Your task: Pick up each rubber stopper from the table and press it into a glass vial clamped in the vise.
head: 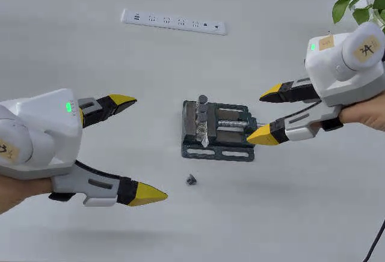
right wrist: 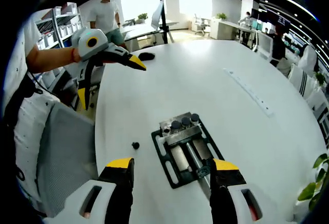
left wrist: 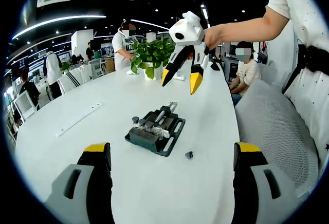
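Observation:
A dark green vise (head: 233,134) stands mid-table and clamps a row of glass vials (head: 203,125). The far vials carry dark stoppers, and the near one looks bare. The row of capped vials (right wrist: 181,123) also shows in the vise (right wrist: 177,170) in the right gripper view. One loose dark rubber stopper (head: 191,179) lies just in front of the vise, seen too as stopper (left wrist: 189,155) and stopper (right wrist: 135,145). My left gripper (head: 137,148) hovers open left of the vise. My right gripper (head: 261,116) hangs open at its right end. Neither holds anything.
A white power strip (head: 173,21) lies at the table's far side. A green plant (head: 364,0) stands at the back right corner. A black cable (head: 376,241) hangs at the near right edge. People and chairs stand around the table (left wrist: 61,147).

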Available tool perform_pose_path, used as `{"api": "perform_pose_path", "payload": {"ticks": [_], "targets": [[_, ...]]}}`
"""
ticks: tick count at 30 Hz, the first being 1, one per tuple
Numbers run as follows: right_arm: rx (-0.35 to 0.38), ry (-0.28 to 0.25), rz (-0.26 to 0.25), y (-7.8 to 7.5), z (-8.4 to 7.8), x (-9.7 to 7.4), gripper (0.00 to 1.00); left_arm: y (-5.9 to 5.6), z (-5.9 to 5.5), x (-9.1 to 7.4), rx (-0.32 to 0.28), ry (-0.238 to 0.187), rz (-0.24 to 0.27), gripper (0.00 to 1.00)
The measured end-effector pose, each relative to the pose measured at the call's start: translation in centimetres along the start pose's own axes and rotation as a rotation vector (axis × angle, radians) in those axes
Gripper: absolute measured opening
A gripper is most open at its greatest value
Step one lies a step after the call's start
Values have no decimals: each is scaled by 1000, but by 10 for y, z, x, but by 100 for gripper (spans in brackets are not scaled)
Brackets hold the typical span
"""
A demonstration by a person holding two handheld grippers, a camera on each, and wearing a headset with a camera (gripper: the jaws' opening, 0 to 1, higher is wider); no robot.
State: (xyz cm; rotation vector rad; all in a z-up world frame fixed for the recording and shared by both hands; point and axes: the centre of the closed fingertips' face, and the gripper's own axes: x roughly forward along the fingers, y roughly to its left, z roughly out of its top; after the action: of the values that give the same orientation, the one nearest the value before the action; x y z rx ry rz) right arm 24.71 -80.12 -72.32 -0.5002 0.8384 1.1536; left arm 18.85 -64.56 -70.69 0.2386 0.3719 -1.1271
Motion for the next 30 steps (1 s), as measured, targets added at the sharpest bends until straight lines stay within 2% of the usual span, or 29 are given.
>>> {"api": "perform_pose_path", "payload": {"ticks": [6, 10, 16, 19, 20, 24, 25, 30], "targets": [[28, -47, -8, 7, -16, -6, 65, -2, -1, -2, 8, 11, -1, 99], [47, -92, -7, 19, -23, -10, 69, -4, -3, -3, 15, 24, -4, 99], [94, -138, -6, 31, -33, -11, 71, -8, -9, -3, 16, 42, -6, 99], [101, -173, -12, 39, -35, -10, 71, -11, -12, -3, 16, 52, -12, 99], [115, -203, -8, 43, -34, -9, 72, -12, -13, -3, 16, 55, -15, 99], [123, -237, 4, 53, -39, -5, 74, -14, -16, -3, 16, 63, -16, 99], [135, -259, 11, 56, -38, -4, 74, -14, -16, -3, 14, 63, -16, 99], [150, -301, 13, 61, -43, 5, 72, -16, -19, -1, 11, 70, -19, 99]]}}
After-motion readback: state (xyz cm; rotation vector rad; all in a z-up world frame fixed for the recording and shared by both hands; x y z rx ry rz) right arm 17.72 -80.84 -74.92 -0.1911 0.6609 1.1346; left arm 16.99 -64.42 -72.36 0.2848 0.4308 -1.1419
